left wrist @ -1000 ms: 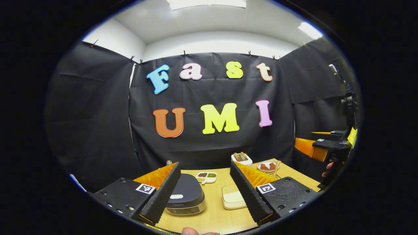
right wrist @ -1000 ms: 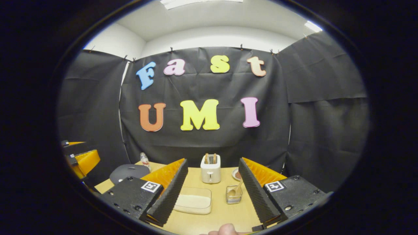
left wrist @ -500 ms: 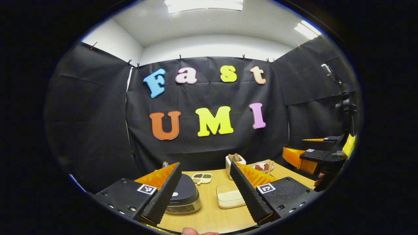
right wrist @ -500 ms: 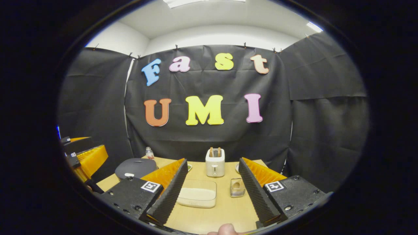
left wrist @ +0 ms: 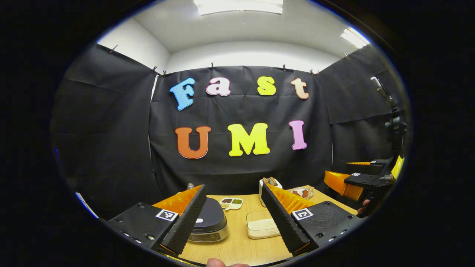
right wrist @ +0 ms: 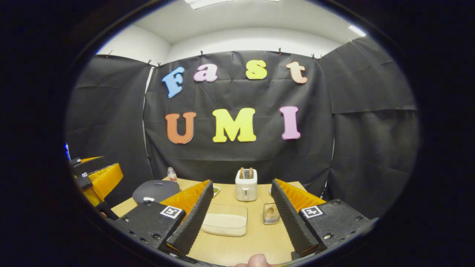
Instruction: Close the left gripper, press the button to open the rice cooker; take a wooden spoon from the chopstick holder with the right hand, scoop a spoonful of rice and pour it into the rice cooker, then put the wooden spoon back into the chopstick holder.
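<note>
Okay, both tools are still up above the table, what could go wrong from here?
The left tool is open above the table, though the task wants it shut for the button press; open, a finger may miss the button on the closed rice cooker. The chopstick holder sits close beside the rice container, so the right tool could bump either.

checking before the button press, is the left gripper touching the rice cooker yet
Apart. In the left gripper view the left gripper hangs open above the table, and the rice cooker sits farther off beyond its fingers, lid down.

Matt wooden table, glossy rice cooker.
</note>
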Motion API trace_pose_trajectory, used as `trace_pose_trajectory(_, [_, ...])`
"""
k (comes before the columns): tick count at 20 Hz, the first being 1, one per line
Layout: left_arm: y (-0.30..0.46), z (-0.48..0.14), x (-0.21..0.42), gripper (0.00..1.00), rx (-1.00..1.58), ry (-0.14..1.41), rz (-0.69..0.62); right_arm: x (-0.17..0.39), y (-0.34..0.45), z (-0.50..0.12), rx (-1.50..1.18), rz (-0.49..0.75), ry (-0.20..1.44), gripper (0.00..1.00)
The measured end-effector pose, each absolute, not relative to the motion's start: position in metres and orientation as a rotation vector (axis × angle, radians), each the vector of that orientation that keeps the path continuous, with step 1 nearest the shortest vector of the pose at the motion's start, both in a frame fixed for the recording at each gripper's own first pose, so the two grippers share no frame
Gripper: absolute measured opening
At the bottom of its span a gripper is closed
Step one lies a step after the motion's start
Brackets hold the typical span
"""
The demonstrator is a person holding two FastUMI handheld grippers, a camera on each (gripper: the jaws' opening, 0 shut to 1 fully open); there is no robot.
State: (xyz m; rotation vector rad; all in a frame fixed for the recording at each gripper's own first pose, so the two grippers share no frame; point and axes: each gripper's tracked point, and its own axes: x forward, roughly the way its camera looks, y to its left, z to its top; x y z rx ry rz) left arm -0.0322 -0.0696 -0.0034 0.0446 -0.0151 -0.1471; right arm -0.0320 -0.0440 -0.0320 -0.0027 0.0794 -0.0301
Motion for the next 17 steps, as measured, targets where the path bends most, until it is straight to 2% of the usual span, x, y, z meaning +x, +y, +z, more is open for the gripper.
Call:
trace_pose_trajectory(3, [-0.068, -0.001, -0.033, 0.96, 0.044, -0.016, -0.142, -0.035, -0.045, -0.025, -0.007, -0.034, 0.066, 1.0])
trace_pose_trajectory(4, [-0.067, -0.001, -0.034, 0.96, 0.043, -0.019, -0.14, -0.035, -0.044, -0.025, -0.007, -0.032, 0.063, 0.94])
trace_pose_trajectory(5, [-0.066, 0.0, -0.034, 0.96, 0.043, -0.022, -0.136, -0.034, -0.043, -0.024, -0.008, -0.03, 0.064, 1.0])
trace_pose_trajectory(6, [-0.065, 0.0, -0.034, 0.96, 0.043, -0.024, -0.13, -0.034, -0.042, -0.024, -0.007, -0.029, 0.065, 1.0])
trace_pose_trajectory(7, [-0.064, 0.001, -0.034, 0.96, 0.041, -0.026, -0.126, -0.034, -0.04, -0.024, -0.005, -0.027, 0.068, 0.94])
trace_pose_trajectory(8, [-0.062, 0.001, -0.034, 0.96, 0.037, -0.026, -0.122, -0.033, -0.039, -0.024, -0.004, -0.025, 0.07, 0.94])
trace_pose_trajectory(9, [-0.061, 0.001, -0.033, 0.96, 0.031, -0.023, -0.121, -0.033, -0.037, -0.025, -0.006, -0.023, 0.072, 1.0])
trace_pose_trajectory(17, [-0.047, -0.002, -0.031, 0.96, 0.017, -0.015, -0.087, -0.028, -0.026, -0.028, -0.009, -0.006, 0.081, 1.0])
